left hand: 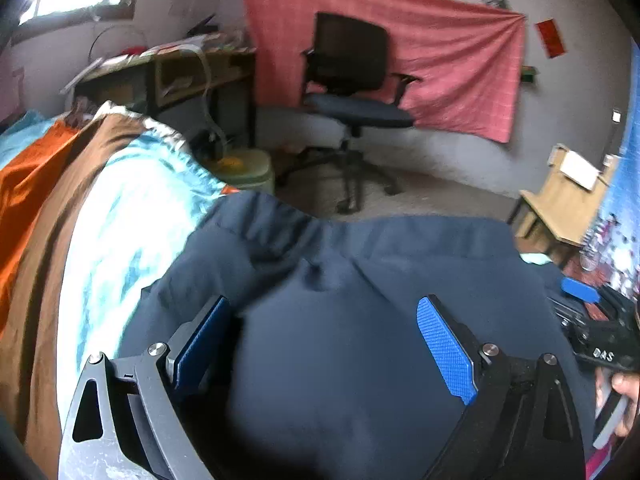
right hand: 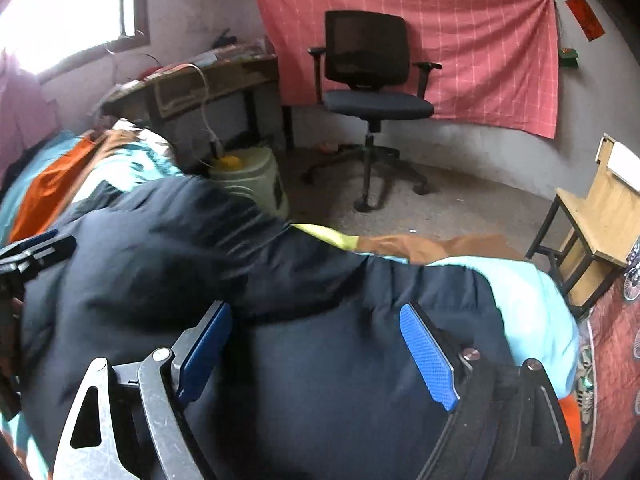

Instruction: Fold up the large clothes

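Observation:
A large dark navy garment [left hand: 360, 280] lies spread over the bed, seen in both wrist views [right hand: 200, 248]. My left gripper [left hand: 322, 318] hovers just above its cloth, jaws wide apart, blue pads [left hand: 444, 348] bare and nothing pinched between them. My right gripper [right hand: 316, 324] stands open the same way over the garment's right part, its blue pads [right hand: 426, 354] free of cloth. The right gripper [left hand: 592, 320] also shows at the right edge of the left wrist view, held by a hand [left hand: 624, 392]. The left gripper [right hand: 24, 256] shows at the left edge of the right wrist view.
The bed carries a quilt [left hand: 120, 216] in teal, orange and brown. Beyond its far edge stand a black office chair [right hand: 372, 88], a pale bucket [right hand: 252, 180] with a yellow item, a cluttered desk [right hand: 208, 80] and a wooden chair [right hand: 600, 220]. A red cloth [right hand: 480, 40] hangs on the wall.

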Demonstrator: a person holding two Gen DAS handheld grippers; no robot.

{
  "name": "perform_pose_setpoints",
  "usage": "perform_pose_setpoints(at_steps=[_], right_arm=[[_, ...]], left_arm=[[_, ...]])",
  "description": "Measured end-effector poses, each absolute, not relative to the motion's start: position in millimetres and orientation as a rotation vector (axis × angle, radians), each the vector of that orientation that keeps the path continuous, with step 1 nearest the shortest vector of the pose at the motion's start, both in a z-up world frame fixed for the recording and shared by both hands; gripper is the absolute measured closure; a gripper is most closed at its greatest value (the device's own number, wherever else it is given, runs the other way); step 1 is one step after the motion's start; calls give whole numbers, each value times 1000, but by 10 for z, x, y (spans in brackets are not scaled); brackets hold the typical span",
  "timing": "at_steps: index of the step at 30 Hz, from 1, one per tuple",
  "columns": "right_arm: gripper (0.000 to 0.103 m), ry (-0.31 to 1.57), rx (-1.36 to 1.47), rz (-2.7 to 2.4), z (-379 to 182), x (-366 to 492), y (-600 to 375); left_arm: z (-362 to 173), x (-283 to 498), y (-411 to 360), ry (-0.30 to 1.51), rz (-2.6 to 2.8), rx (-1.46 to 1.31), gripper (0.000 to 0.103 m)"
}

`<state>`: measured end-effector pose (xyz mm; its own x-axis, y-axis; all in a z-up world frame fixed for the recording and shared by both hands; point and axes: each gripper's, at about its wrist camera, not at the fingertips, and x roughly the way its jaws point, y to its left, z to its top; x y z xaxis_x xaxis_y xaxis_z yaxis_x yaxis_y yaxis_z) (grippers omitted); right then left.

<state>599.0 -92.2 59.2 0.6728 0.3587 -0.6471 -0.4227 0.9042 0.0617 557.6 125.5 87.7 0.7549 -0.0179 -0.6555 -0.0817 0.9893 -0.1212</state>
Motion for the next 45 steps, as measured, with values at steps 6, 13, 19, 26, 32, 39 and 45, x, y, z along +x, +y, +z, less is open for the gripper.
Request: perform_pose_setpoints(at_steps=[6,13,19,26,32,39,45], right_arm=[[18,829,-92,443,227,6332,-826],[18,895,-60,446,-36,6508,-801],[18,864,-72,409,-123,6515,-748],[17,797,-34,407,-43,6342,-905],[15,618,48,430,498,5870,-1117],[15,649,-195,558,501,5597,-519],[6,756,-186,531,204,5746,-431]], left_arm=[[646,5750,1428,788,65,-181,11],[492,5859,1354,766,91,-136,8],[422,5884,1334,762,97,-133,7],[605,5614,1457,719,60,-190,7],[784,5215,1557,663,59,-134,7],[622,4922,1681,742,96,-73,7],[376,4922,2010,823,56,-239,5]])
